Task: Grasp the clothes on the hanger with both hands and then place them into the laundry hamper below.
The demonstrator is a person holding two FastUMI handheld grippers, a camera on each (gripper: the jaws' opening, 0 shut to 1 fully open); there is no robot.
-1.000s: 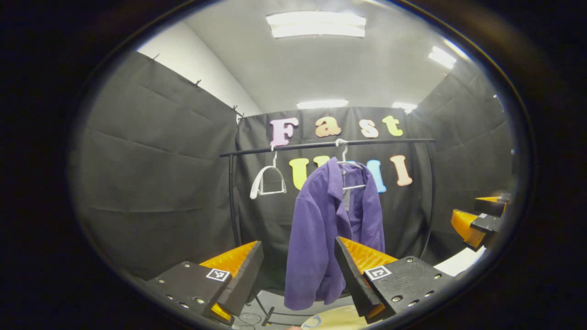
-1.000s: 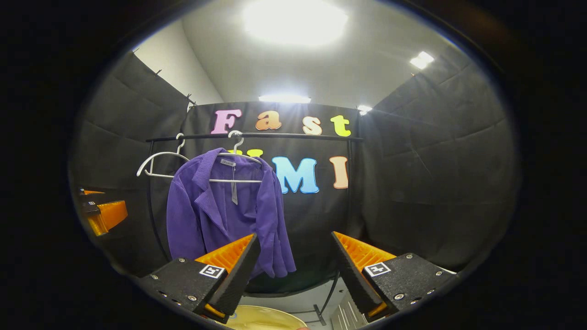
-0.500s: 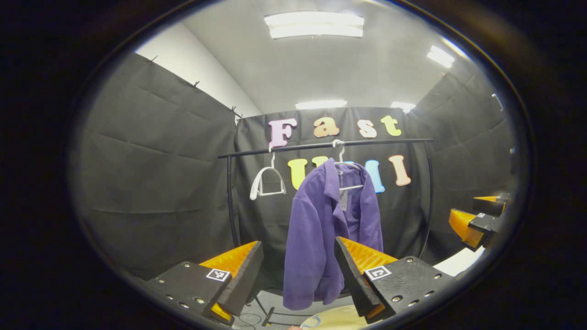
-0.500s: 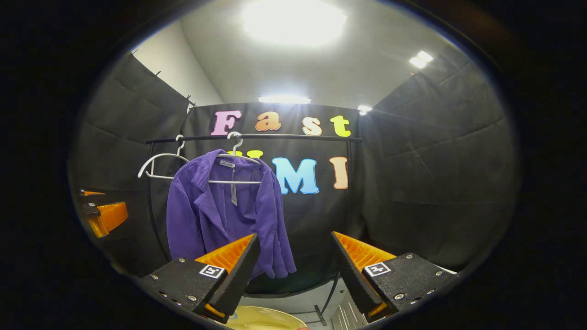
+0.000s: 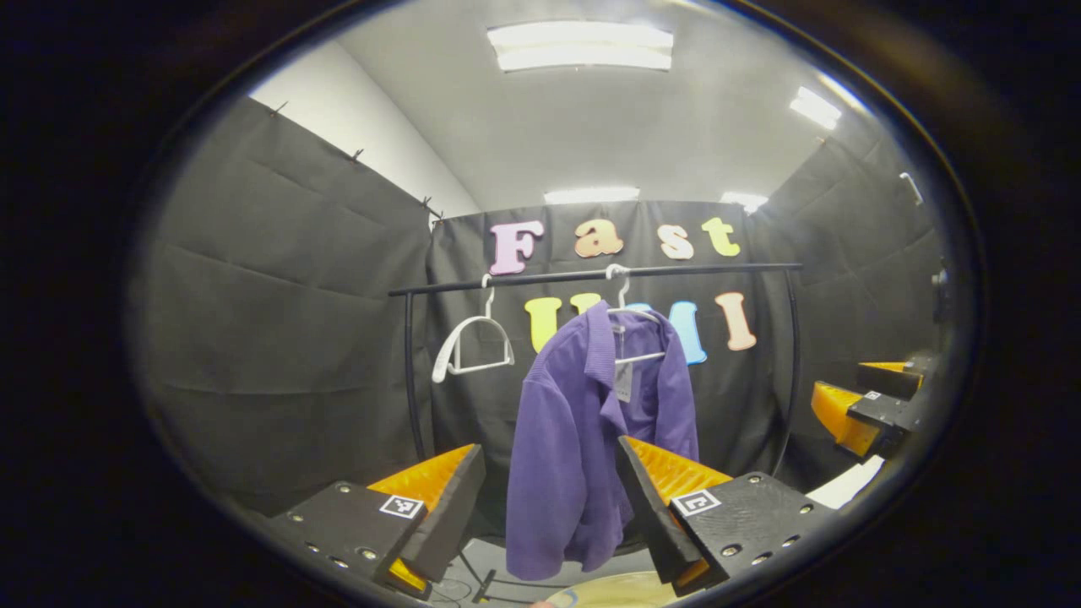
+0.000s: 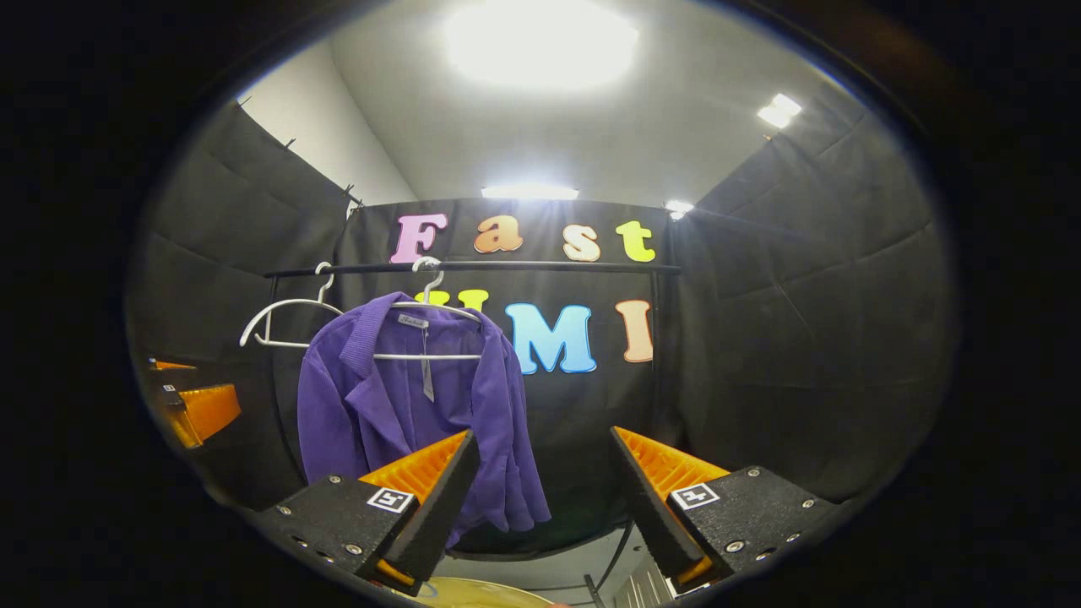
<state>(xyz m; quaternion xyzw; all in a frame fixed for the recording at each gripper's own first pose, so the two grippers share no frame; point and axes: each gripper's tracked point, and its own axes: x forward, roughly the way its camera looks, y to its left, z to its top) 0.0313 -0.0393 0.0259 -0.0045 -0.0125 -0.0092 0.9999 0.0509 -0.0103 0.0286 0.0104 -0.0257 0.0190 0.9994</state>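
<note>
On the black rail at the booth's back wall, a purple jacket hangs from a white hanger; both grippers are released and short of it.

Left gripper: fingers spread wide, nothing between them, aimed level at the jacket's lower half; the garment appears in the gap, farther off. Right gripper: fingers likewise spread and empty, aimed to the right of the jacket, whose hem shows past its left finger. Each gripper appears at the edge of the other's view, well apart from it. An empty white hanger hangs left of the jacket on the same rail, apart from it. Open rail runs right of the jacket. Jacket: corduroy-like ribbing, collar open, front unfastened, a tag dangling inside, sleeves hanging straight. A pale round rim, possibly the hamper, shows below.
</note>
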